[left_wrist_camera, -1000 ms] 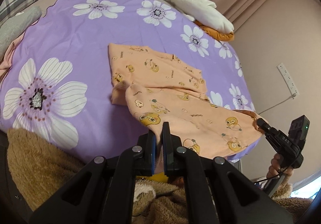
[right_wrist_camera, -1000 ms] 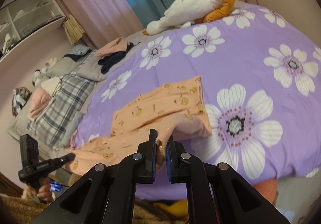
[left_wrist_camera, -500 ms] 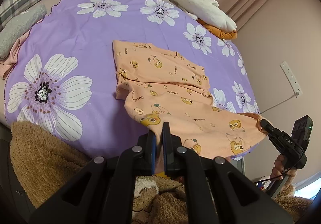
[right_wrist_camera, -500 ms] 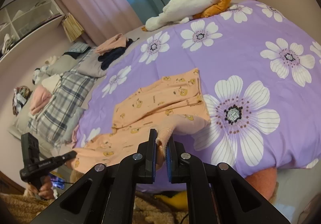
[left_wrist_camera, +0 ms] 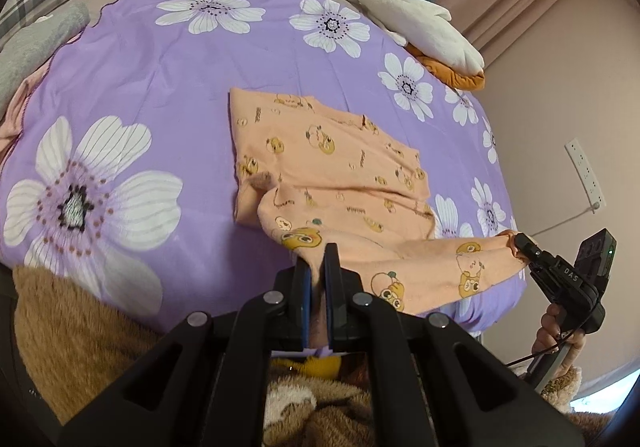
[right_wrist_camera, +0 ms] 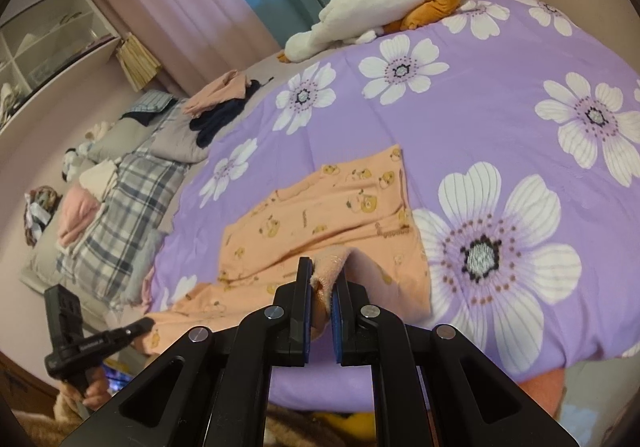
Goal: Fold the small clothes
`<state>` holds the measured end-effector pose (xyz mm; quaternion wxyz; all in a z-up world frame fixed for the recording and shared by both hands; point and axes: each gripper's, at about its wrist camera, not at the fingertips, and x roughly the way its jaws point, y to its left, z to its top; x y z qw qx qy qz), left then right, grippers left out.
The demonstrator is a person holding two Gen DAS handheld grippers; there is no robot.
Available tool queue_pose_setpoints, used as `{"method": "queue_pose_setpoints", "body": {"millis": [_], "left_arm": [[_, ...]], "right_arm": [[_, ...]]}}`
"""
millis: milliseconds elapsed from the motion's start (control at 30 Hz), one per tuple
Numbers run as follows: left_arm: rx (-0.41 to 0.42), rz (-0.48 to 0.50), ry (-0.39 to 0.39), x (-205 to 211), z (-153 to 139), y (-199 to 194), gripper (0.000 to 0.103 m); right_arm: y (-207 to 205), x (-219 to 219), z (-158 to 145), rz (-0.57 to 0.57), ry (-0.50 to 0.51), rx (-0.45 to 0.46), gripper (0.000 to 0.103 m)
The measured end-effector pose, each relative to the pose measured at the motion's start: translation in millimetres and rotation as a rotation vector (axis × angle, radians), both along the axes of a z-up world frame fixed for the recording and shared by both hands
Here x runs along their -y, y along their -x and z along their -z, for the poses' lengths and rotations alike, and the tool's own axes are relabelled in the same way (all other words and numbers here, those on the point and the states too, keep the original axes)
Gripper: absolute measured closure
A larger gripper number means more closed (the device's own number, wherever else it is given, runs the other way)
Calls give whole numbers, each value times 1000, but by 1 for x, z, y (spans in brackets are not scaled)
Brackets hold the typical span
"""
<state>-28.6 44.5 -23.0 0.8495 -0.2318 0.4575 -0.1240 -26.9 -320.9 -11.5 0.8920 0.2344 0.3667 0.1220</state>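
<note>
1. Left wrist view: the left gripper (left_wrist_camera: 316, 267) is clamped tight on a pinch of the orange garment (left_wrist_camera: 332, 167), a small top printed with cartoon animals, and its blue pads (left_wrist_camera: 306, 289) have the near hem squeezed between them

2. Same view: the garment lies across the purple flowered bedspread (left_wrist_camera: 140, 79), far half flat on the bed, near half lifted off it and stretched between the two grippers. Off to the right, the right gripper (left_wrist_camera: 524, 243), held in the person's hand (left_wrist_camera: 554, 333), bites the other corner of that hem, which sags a little in between

3. Handling, as I judge it: light, limp, fleecy cloth. It drapes and droops wherever it isn't held, so it wants a corner in each gripper and some tension along the edge. Not slippery, not fragile, but a thin pinch could creep out if tugged hard

4. Right wrist view: the right gripper (right_wrist_camera: 322, 289) is closed narrow on a thicker bunch of hem, the fuzzy inner side showing between the pads (right_wrist_camera: 306, 311). The jaws stand slightly apart only because of the cloth wedged in them

5. Same view: the orange garment (right_wrist_camera: 320, 215) runs away up the bedspread (right_wrist_camera: 500, 119), and the left gripper (right_wrist_camera: 138, 327) shows low on the left, holding its own corner

6. Best hold, I'd say: right where they are, the two near hem corners, so the lifted half can go over onto the flat half
</note>
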Motion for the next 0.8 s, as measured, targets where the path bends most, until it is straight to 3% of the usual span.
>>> {"method": "queue_pose_setpoints", "body": {"millis": [600,800], "left_arm": [[-86,-69,109,-19,38,-157,98],[-112,-94,100,-19,51,-200,99]], "right_arm": [[-137,7,34,31,-33,-101,93],[-182,8,48,43,-20,-138,93]]}}
